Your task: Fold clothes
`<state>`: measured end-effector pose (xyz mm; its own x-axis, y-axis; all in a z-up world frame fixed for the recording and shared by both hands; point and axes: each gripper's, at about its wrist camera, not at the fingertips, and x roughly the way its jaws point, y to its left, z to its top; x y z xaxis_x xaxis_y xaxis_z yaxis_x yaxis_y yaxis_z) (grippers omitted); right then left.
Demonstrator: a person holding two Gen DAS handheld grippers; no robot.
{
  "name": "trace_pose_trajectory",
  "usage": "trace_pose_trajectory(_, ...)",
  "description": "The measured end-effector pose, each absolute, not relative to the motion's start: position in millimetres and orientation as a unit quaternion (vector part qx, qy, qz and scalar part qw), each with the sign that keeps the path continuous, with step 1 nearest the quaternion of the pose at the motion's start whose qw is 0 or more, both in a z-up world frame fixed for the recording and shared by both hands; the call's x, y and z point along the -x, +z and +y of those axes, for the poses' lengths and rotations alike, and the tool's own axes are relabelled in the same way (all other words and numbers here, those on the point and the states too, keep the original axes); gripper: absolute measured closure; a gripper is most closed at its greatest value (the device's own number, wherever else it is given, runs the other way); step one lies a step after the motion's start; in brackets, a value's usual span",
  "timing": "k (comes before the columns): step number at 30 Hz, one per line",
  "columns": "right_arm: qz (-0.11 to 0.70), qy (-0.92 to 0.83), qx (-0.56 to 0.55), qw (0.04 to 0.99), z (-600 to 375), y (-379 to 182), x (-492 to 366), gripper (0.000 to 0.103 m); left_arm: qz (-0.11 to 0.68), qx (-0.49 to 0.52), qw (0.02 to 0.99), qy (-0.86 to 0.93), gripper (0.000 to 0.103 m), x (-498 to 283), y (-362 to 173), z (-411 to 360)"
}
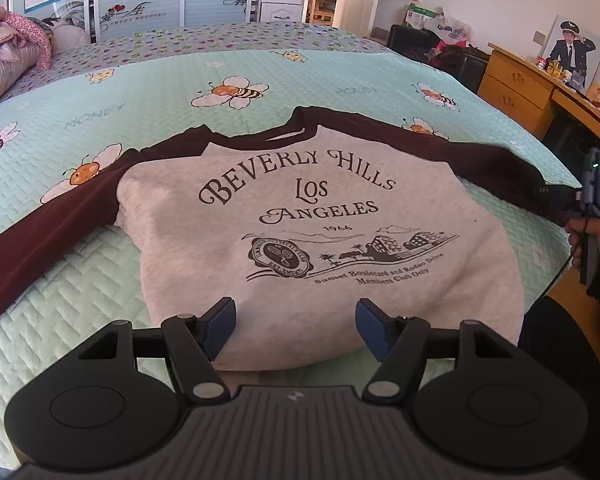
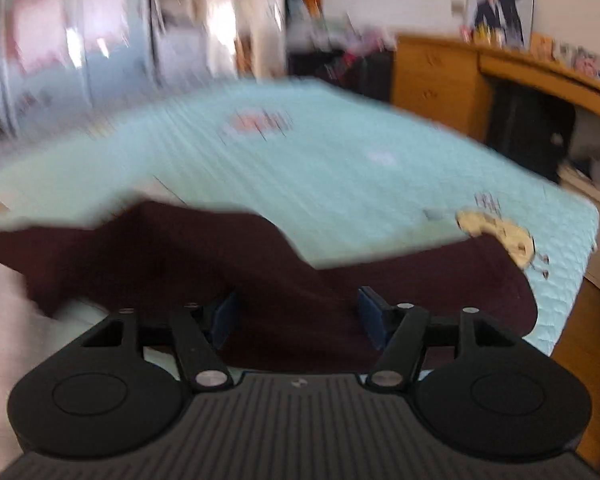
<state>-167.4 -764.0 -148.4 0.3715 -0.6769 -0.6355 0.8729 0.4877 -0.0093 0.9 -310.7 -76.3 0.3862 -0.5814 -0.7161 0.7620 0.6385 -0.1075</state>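
Grey-bodied sweatshirt (image 1: 320,216) lies flat on our bed (image 1: 148,120) (maroon sleeves spread), left gripper (image 1: 296,326) and right gripper (image 2: 298,316) both gaping, empty.

R wrist view motion-blurred: bed (image 2: 340,168) print and wardrobe (image 2: 80,40) unreadable. Sweatshirt (image 1: 320,232) hem hidden behind L gripper (image 1: 296,328); its L sleeve (image 1: 40,240) cut off at frame edge. Holder's hand (image 1: 578,236) only partly visible.
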Motion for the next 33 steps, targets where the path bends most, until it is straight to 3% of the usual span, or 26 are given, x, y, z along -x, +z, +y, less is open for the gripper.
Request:
trace_pose_trajectory(5, 0.2, -0.6, -0.203, 0.748, -776.9, -127.4, 227.5, 0.05, 0.38, -0.113, 0.825, -0.403, 0.034, -5.4, -79.8, -310.3)
trace_pose_trajectory(8, 0.18, -0.526, -0.227, 0.8, -732.2, -113.1, 228.8, 0.047, 0.379, -0.11, 0.824, -0.406, 0.034, -7.6, -81.1, -313.4)
trace_pose_trajectory(10, 0.167, -0.47, -0.243, 0.832, -702.0, -103.9, 229.0, 0.04, 0.377, -0.106, 0.825, -0.407, 0.034, -8.1, -79.9, -313.2)
trace_pose_trajectory(16, 0.212, -0.248, -0.294, 0.898, -594.3, -103.0, 151.6, 0.03, 0.371, -0.097, 0.836, -0.392, 0.034, -11.2, -71.1, -299.2)
trace_pose_trajectory(20, 0.257, -0.187, -0.239, 0.918, -539.8, -105.4, 105.5, 0.029, 0.368, -0.096, 0.844, -0.378, 0.033, -14.3, -65.0, -290.0)
trace_pose_trajectory(24, 0.358, -0.186, -0.165, 0.9, -528.4, -126.4, 94.2, 0.025, 0.389, -0.121, 0.84, -0.359, 0.029, -23.4, -73.3, -297.1)
trace_pose_trajectory(30, 0.365, -0.211, -0.216, 0.881, -550.5, -117.2, 133.6, 0.025, 0.422, -0.133, 0.821, -0.36, 0.026, -28.3, -100.2, -309.1)
trace_pose_trajectory(33, 0.358, -0.257, -0.187, 0.878, -543.5, -104.3, 143.1, 0.025, 0.421, -0.139, 0.82, -0.363, 0.024, -25.4, -103.3, -310.6)
